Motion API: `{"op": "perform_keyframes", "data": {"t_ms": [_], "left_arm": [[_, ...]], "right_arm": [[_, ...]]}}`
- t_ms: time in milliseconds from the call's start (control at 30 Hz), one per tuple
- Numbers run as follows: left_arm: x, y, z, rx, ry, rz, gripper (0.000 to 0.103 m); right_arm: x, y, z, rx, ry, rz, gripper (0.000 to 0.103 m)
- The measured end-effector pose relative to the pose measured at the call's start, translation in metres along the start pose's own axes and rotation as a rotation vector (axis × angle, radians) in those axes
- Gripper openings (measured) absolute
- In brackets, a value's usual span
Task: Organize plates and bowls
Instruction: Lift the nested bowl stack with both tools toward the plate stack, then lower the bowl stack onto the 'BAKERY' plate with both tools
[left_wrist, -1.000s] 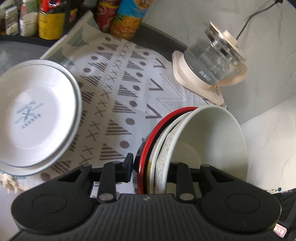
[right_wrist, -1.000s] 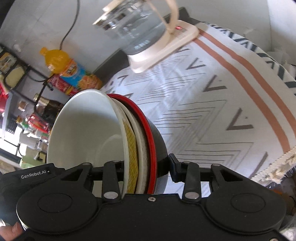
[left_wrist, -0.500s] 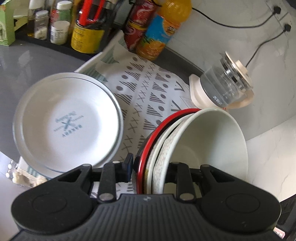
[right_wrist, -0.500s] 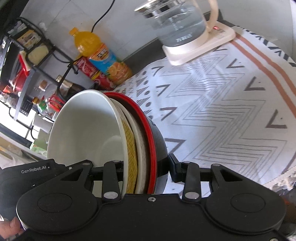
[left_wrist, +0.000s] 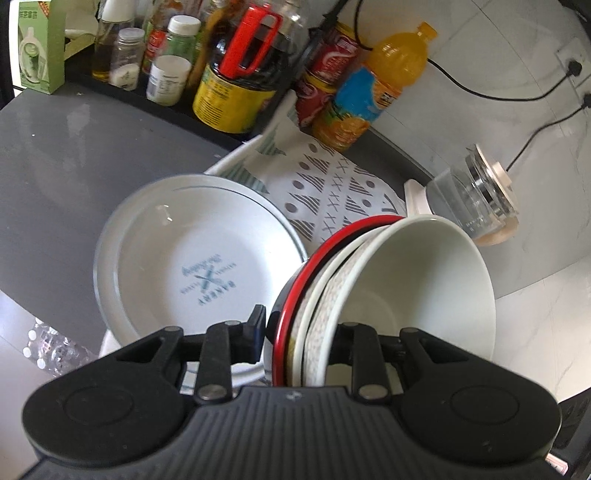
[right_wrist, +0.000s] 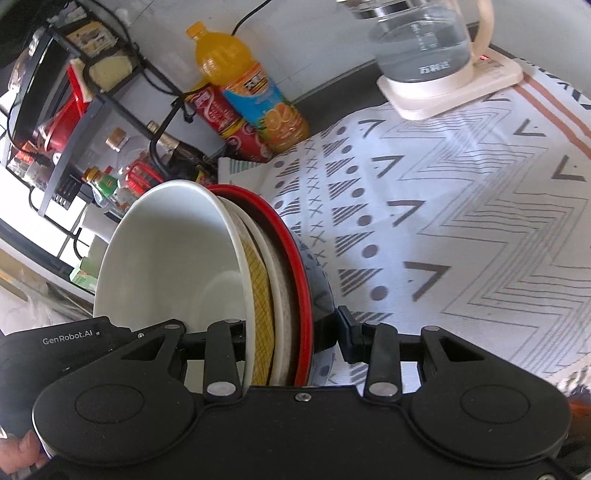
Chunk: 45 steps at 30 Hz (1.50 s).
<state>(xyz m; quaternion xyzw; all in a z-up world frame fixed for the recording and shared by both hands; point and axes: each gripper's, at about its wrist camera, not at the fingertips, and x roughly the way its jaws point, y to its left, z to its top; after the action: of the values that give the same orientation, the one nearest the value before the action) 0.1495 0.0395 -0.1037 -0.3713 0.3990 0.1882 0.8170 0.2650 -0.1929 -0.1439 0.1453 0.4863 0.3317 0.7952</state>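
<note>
A nested stack of bowls (left_wrist: 413, 295) hangs above the counter, a white bowl innermost and a black bowl with a red rim outermost. My left gripper (left_wrist: 299, 332) is shut on one side of the stack's rims. The opposite side of the same stack of bowls (right_wrist: 177, 266) is clamped by my right gripper (right_wrist: 291, 332). White plates (left_wrist: 192, 258) with a grey rim and a blue printed mark lie stacked on the patterned cloth (left_wrist: 332, 188), just left of the bowls.
Bottles, jars and a yellow tin (left_wrist: 236, 96) crowd the back of the dark counter. An orange juice bottle (right_wrist: 251, 88) and red cans (right_wrist: 229, 125) stand by the wall. A glass kettle (right_wrist: 428, 44) sits on its cream base. The patterned cloth (right_wrist: 461, 206) spreads to the right.
Both grippers carried the bowl stack leftward and slightly up, away from the kettle. The plates now lie closer beside the bowls, and the bottles at the back have come into view.
</note>
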Motion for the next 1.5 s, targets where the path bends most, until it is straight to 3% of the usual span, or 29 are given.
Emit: {"op": "perform_keyframes", "data": {"t_ms": [400,767,1133,1500], "left_arm": [[0.0,0.047,0.042,0.037,0.024,0.01,0.027],[0.022,0.08,0.07,0.055,0.113,-0.006,0.027],[0.046,0.088,0.084,0.119,0.182,-0.017,0.027],[0.054,0.088,0.092,0.175,0.196,-0.022,0.027]], "right_arm": [[0.037,0.05,-0.016,0.049,0.011,-0.019,0.037],[0.067,0.068,-0.026,0.123,0.017,-0.067,0.037],[0.082,0.07,-0.033,0.191,0.022,-0.118,0.037],[0.089,0.071,-0.036,0.243,0.01,-0.124,0.041]]}}
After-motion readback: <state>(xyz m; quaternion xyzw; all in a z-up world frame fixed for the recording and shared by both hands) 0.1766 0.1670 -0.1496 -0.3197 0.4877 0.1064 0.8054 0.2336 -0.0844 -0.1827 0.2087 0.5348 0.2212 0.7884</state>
